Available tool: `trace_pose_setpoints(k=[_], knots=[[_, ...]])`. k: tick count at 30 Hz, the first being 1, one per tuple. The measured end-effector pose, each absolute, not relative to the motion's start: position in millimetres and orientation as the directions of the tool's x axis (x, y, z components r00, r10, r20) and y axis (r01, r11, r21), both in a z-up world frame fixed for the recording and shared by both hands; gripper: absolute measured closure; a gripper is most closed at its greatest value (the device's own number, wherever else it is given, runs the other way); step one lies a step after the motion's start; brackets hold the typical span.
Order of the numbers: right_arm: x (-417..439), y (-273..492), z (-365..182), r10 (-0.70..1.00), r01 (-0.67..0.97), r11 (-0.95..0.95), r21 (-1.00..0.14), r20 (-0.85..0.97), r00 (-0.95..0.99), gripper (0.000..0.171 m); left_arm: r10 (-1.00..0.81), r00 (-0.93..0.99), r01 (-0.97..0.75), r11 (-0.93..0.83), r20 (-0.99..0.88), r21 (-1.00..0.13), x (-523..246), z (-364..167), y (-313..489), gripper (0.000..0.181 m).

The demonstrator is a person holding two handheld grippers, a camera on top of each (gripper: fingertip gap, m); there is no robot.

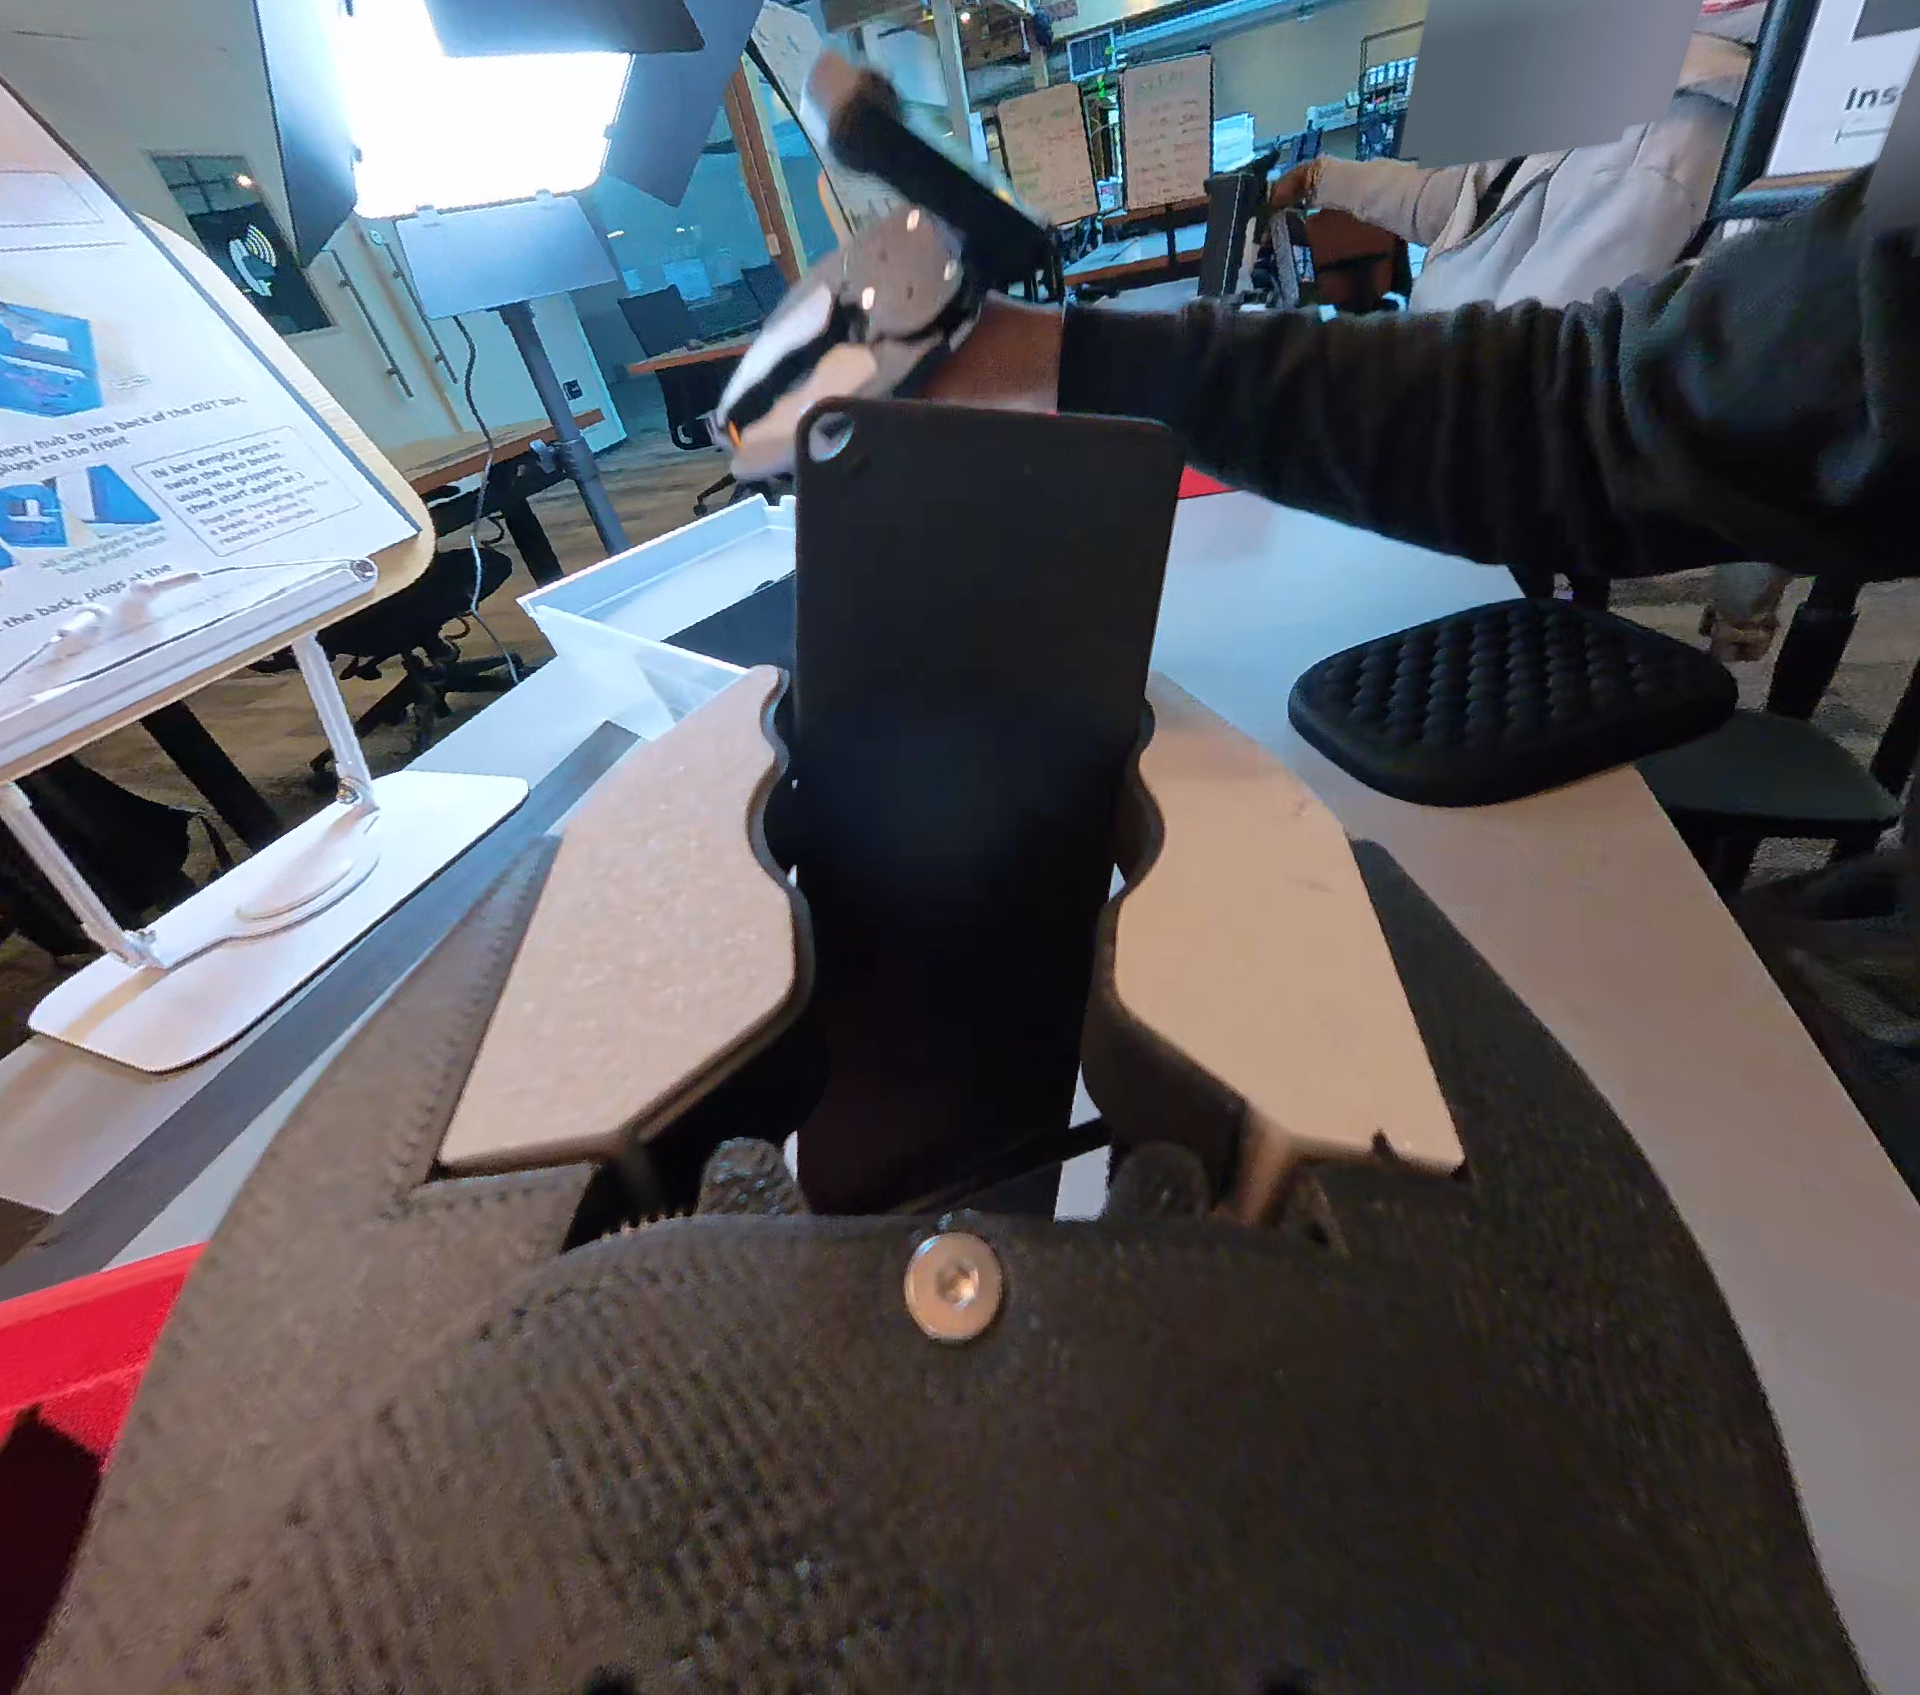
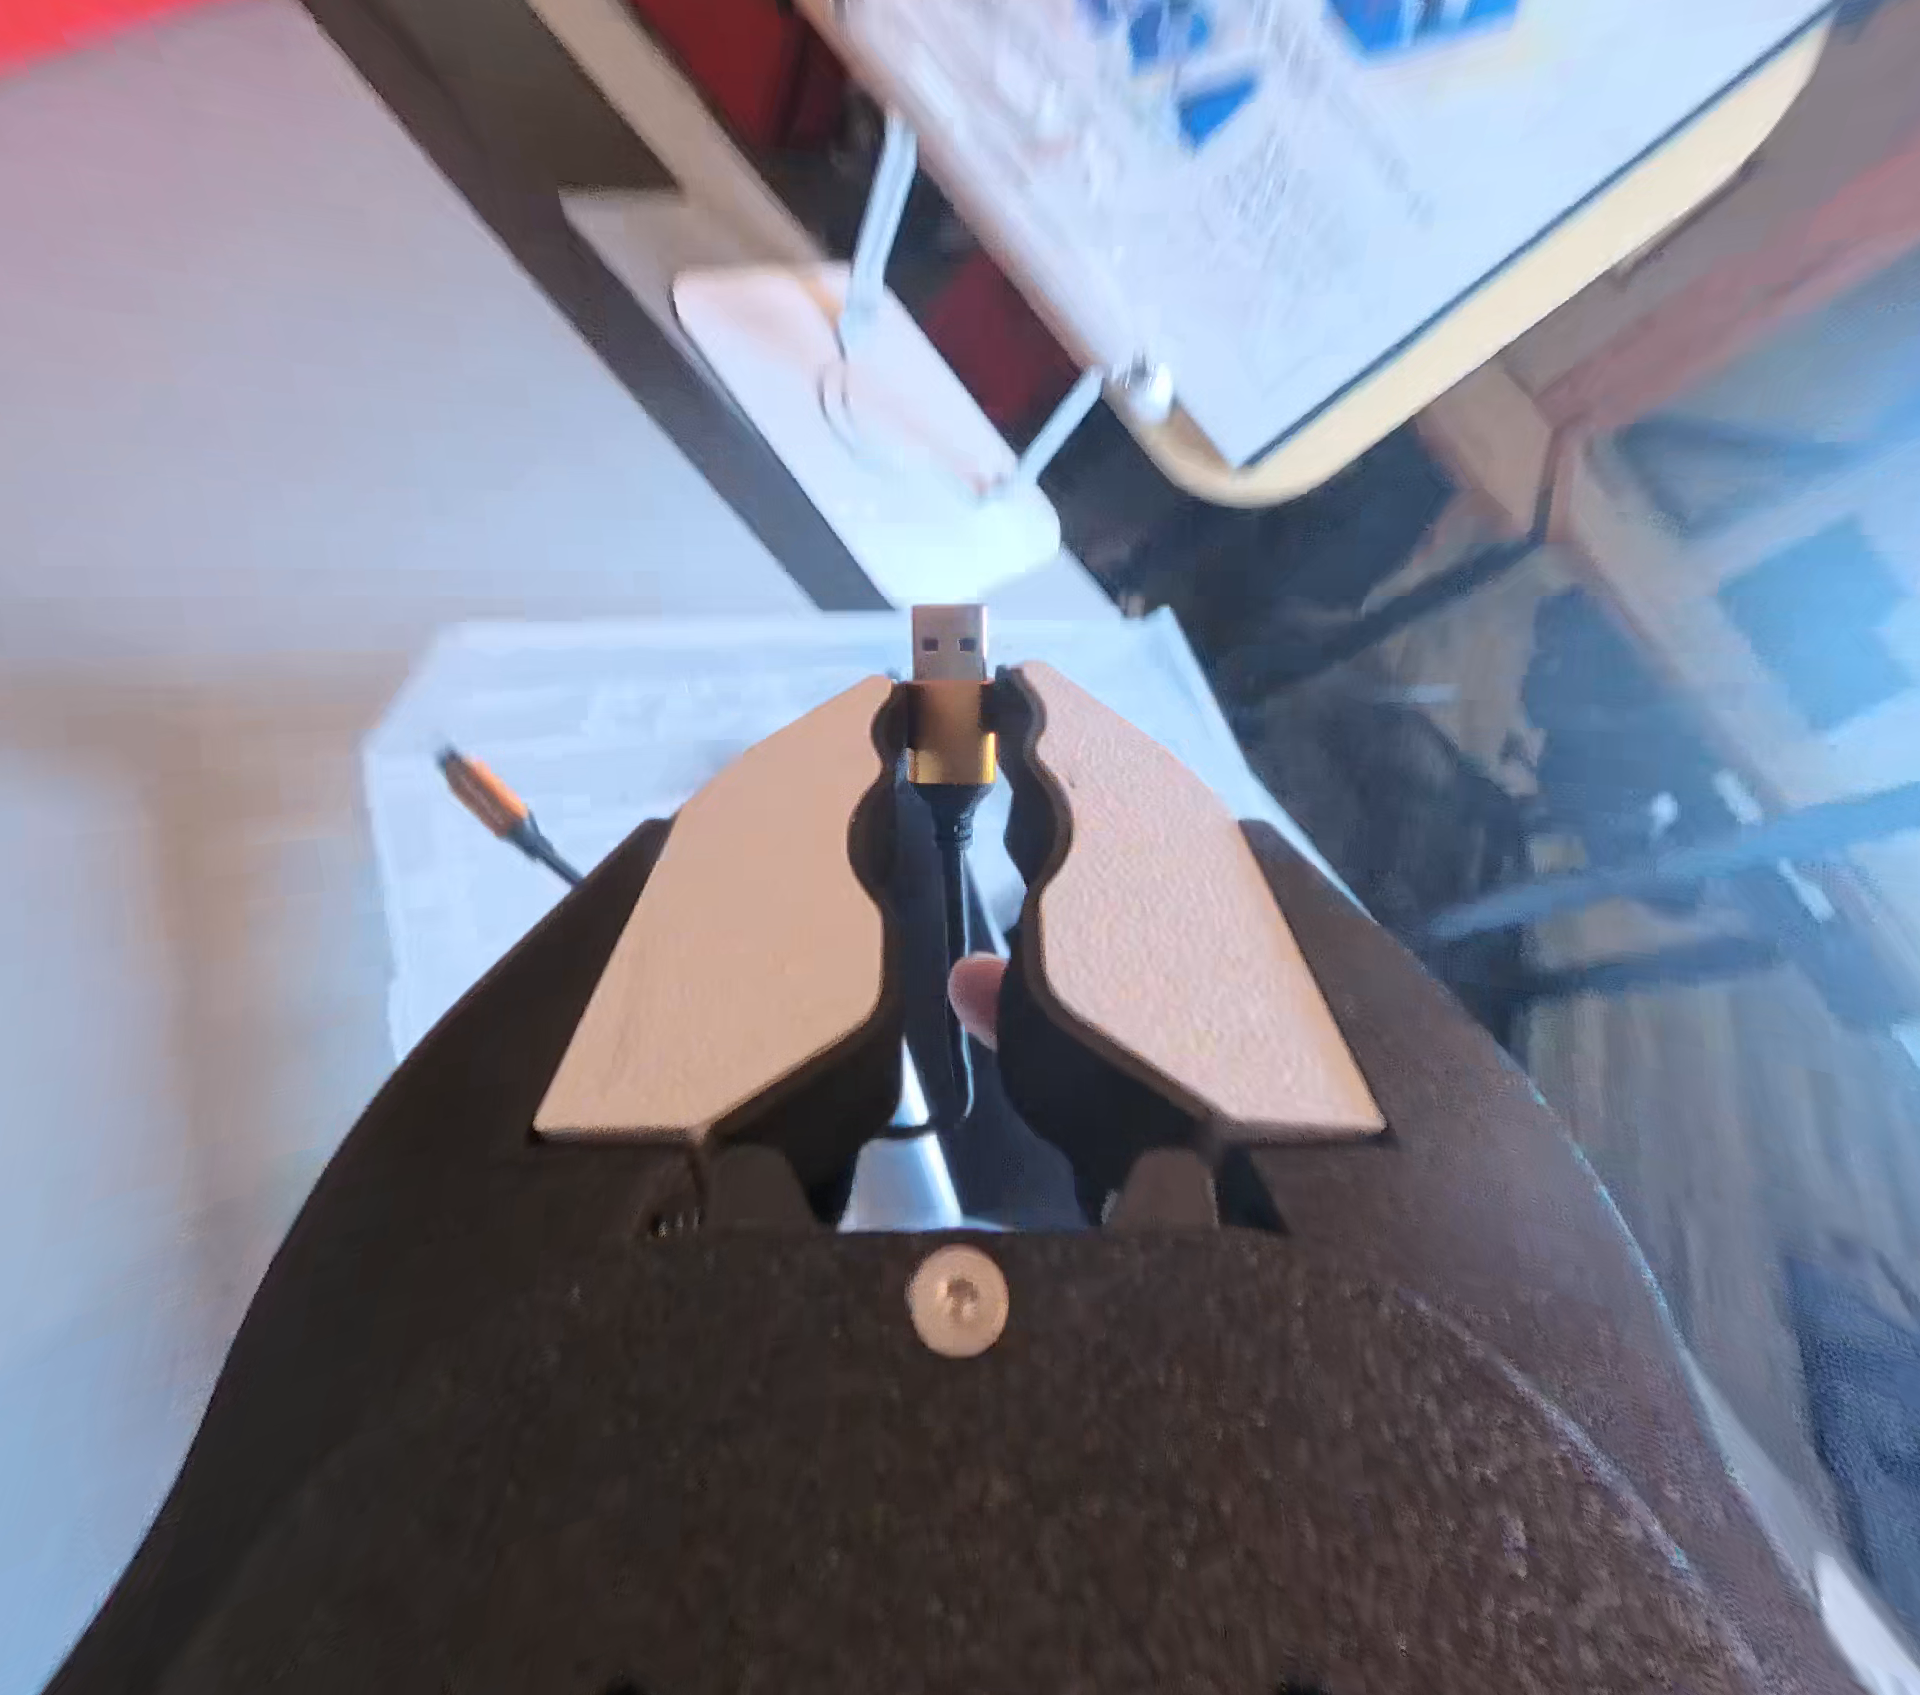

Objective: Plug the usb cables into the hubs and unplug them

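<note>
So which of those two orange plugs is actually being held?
The USB plug pinched in the right gripper, metal tip pointing forward. The other plug lies loose over the white tray.

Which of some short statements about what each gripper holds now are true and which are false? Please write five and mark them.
1. The left gripper is shut on a flat black hub. True.
2. The right gripper is open and holds nothing. False: it is shut on a USB plug with a gold collar.
3. The plug's metal tip sticks out past the fingertips. True.
4. The plug is already seated in the hub. False: each is held in a separate gripper.
5. A second orange-tipped cable end lies in the white tray. True.
</note>
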State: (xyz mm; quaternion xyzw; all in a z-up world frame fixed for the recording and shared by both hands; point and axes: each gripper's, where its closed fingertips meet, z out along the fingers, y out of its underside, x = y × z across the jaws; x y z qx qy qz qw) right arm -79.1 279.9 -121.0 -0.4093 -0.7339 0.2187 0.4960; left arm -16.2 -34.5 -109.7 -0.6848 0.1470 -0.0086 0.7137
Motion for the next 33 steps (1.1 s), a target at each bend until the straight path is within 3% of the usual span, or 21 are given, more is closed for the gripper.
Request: trace_pose_setpoints(k=[2, 4, 7, 11, 13, 16, 19, 21, 26, 28, 33], knots=[[-77, 302, -155, 0.801, 0.517, 0.565, -0.643, 0.578, -0.156, 0.152, -0.22, 0.96, -0.16, 0.072, -0.172, -0.984, -18, -109, -34, 0.122], [-74, 308, -162, 0.776, 0.543, 0.578, -0.609, 0.616, -0.135, 0.13, -0.232, 0.961, -0.138, 0.072, -0.151, -0.988, -18, -110, -34, 0.122], [-72, 265, -143, 0.813, 0.425, 0.572, -0.702, 0.554, -0.179, 0.117, -0.254, 0.957, -0.124, 0.076, -0.14, -0.989, -16, -111, -34, 0.123], [-44, 122, -128, 0.723, 0.174, 0.565, -0.807, 0.381, -0.576, 0.119, -0.293, 0.947, -0.111, 0.083, -0.131, -0.99, -9, -112, -32, 0.122], [-20, 56, -130, 0.578, 0.077, 0.59, -0.804, 0.353, -0.736, 0.122, -0.299, 0.942, -0.133, 0.074, -0.149, -0.988, -6, -116, -30, 0.122], [-3, -5, -147, 0.403, -0.025, 0.68, -0.732, 0.403, -0.822, 0.137, -0.311, 0.933, -0.169, 0.063, -0.18, -0.984, 2, -121, -28, 0.122], [-2, -34, -163, 0.334, -0.057, 0.717, -0.695, 0.414, -0.847, 0.141, -0.318, 0.925, -0.206, 0.042, -0.208, -0.978, 7, -128, -24, 0.123], [-2, -43, -164, 0.323, -0.082, 0.703, -0.707, 0.419, -0.849, 0.155, -0.314, 0.919, -0.247, 0.018, -0.24, -0.969, 9, -135, -23, 0.122], [3, -38, -163, 0.3, -0.092, 0.682, -0.726, 0.392, -0.869, 0.155, -0.31, 0.903, -0.321, -0.024, -0.298, -0.947, 11, -144, -21, 0.123], [7, -38, -161, 0.293, -0.095, 0.667, -0.739, 0.378, -0.878, 0.155, -0.295, 0.896, -0.368, -0.072, -0.333, -0.927, 6, -155, -18, 0.111], [7, -32, -170, 0.28, -0.094, 0.723, -0.685, 0.415, -0.865, 0.155, -0.275, 0.871, -0.46, -0.163, -0.408, -0.873, 1, -171, -13, 0.118]])
